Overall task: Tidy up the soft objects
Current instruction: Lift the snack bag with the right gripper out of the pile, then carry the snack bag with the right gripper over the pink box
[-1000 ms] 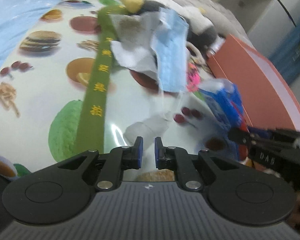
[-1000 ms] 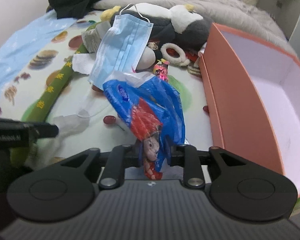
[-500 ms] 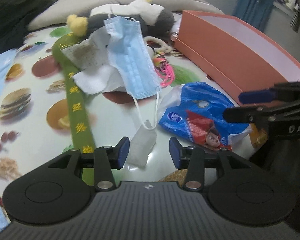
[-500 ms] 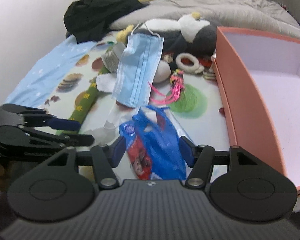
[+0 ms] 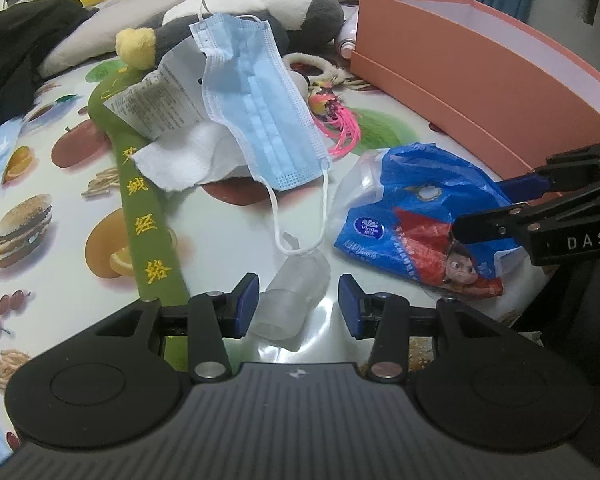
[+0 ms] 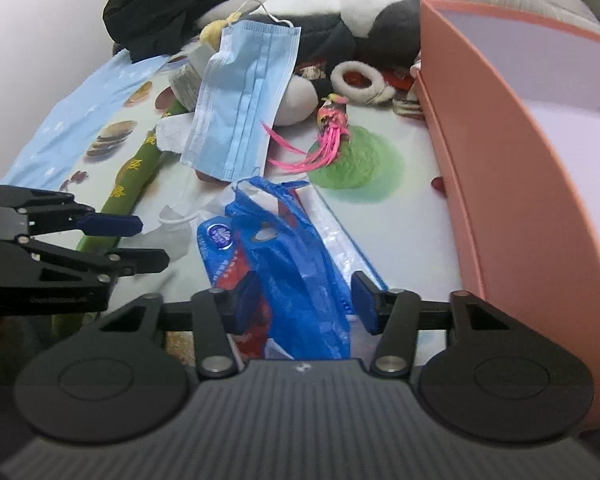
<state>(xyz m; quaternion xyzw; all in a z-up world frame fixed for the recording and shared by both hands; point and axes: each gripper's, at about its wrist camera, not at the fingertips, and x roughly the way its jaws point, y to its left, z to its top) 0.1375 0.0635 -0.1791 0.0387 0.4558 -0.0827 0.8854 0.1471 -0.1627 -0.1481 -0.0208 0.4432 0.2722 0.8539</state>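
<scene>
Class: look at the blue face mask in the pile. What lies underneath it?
Under the blue face mask lie a white tissue, a printed paper sheet and part of the plush toy; whatever else it covers is hidden.

The left gripper [image 5: 299,300] points steeply downward with its blue-padded jaws parted, having just opened from a near pinch, and nothing is clamped between them. Just to its right, the right gripper [image 6: 304,298] tilts down at much the same slant; its jaws have just been closing yet stand apart, not pressing. The two tools sit close together, fingers angled toward each other.
</scene>
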